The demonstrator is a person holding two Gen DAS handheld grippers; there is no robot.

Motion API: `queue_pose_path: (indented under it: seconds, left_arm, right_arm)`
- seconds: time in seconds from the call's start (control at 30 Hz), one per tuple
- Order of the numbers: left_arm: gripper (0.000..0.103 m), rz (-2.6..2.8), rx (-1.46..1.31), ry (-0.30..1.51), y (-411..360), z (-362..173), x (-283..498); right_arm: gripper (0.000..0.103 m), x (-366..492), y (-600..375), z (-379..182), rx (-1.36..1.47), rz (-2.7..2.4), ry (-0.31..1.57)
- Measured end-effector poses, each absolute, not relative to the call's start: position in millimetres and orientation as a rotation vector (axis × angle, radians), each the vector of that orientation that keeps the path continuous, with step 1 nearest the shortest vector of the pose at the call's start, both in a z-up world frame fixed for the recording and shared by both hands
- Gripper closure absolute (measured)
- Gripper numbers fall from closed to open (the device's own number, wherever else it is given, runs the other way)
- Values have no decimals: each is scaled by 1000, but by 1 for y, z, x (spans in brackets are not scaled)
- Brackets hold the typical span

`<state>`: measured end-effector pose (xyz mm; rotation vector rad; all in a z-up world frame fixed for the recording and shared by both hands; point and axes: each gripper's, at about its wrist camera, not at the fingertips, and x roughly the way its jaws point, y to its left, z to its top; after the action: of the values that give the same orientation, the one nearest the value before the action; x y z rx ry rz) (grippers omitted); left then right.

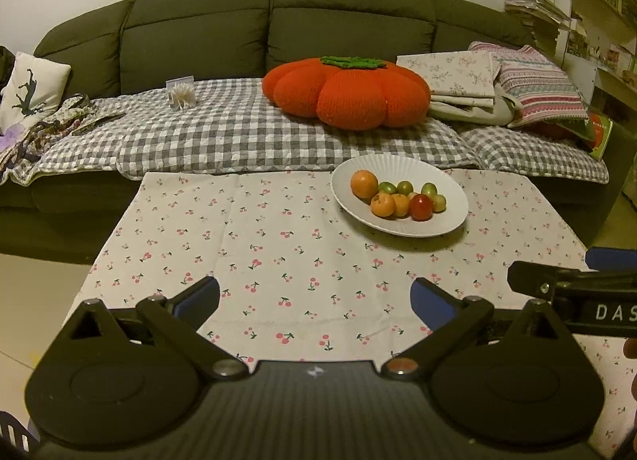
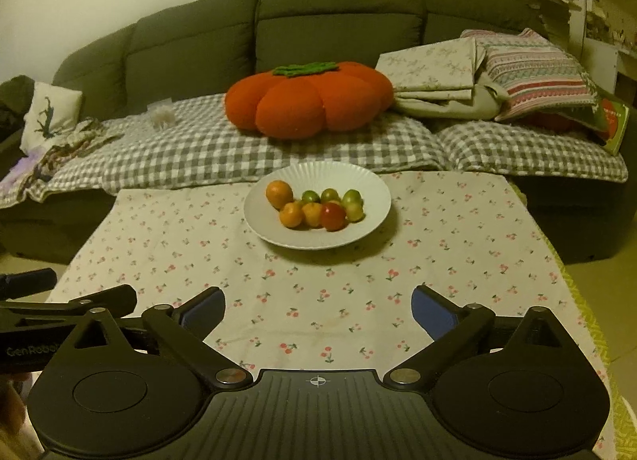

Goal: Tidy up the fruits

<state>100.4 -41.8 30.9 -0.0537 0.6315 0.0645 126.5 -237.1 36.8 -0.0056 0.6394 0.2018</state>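
Your white ribbed plate (image 2: 370, 193) sits at twelve o'clock, holding orange, green and red fruits (image 2: 314, 207). Your left gripper (image 1: 314, 297) and right gripper (image 2: 318, 303) both gape, empty.

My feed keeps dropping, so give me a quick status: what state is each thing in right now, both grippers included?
Left gripper: open, fingers empty, over the tablecloth.
Right gripper: open, fingers empty.
White plate: upright on the tablecloth, holding all the fruit.
Large orange: on the plate, at the left of the pile.
Red fruit: on the plate, at the front.
Green fruits: on the plate, at the back and right.
Cherry-print tablecloth: spread flat.
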Motion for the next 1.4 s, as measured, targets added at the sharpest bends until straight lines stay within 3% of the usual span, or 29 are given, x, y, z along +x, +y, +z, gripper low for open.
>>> queue_pose_path:
  seconds: [1.4]
  left_arm:
    - [1, 70, -67, 650, -43, 29, 102]
  right_arm:
    - [2, 128, -240, 33, 30, 208, 666]
